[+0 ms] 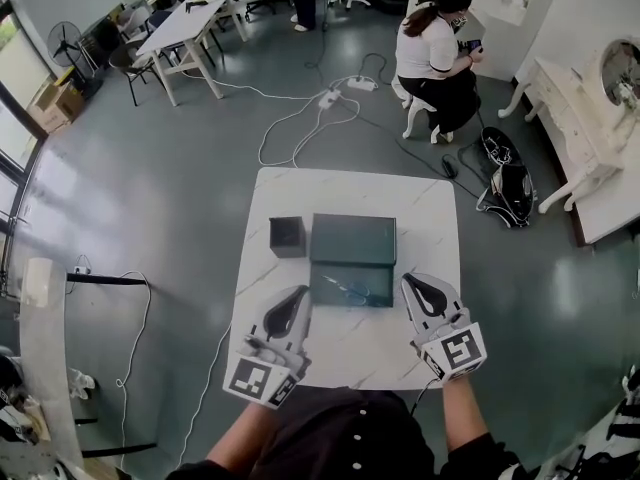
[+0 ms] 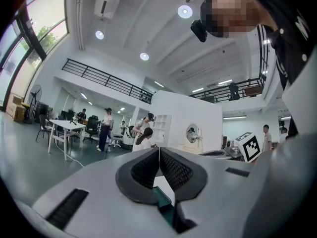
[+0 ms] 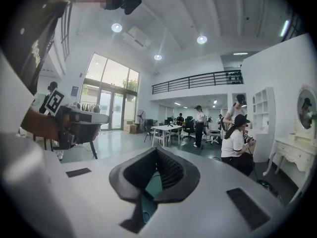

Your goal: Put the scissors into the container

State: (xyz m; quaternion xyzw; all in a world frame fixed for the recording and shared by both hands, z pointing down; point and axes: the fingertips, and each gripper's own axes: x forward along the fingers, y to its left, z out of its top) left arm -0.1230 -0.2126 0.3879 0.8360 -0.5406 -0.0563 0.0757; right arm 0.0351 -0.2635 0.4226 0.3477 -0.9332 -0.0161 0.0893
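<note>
Person's arms: 2, bare forearms at the bottom edge of the head view, 1 behind each gripper.
Marker cubes: 2, 1 on each gripper, nearest the body.
Left gripper (image 1: 300, 293): over the near-left part of the table, pointing away from the body. In its own view (image 2: 159, 152) the 2 jaws are pressed together at the tips, nothing between them.
Right gripper (image 1: 410, 283): over the near-right part of the table, just right of the container. In its own view (image 3: 157, 152) the 2 jaws meet at the tips, nothing gripped.
Table (image 1: 350, 343): 1, white marbled top, square.
Scissors (image 1: 350, 288): 1 pair, lying inside the near part of the container, between the 2 grippers, touched by neither.
Container (image 1: 353, 240): 1, dark teal, rectangular, middle of the table; its far part shows a flat closed surface, its near part is open.
Small dark box (image 1: 287, 236): 1, cube-shaped and open-topped, just left of the container, apart from it.
Bag (image 1: 510, 193): 1, dark, on the floor past the table's far-right corner.
Cables (image 1: 300, 118): white and black runs across the grey floor beyond the table; count unclear.
Seated person (image 1: 430, 53): 1, white top, on a stool.
Dressing table (image 1: 585, 128): 1, white, with a round mirror, at the right wall.
Long desk (image 1: 190, 23): 1, white, far left.
Fan (image 1: 65, 40): 1, standing, far left by the windows.
</note>
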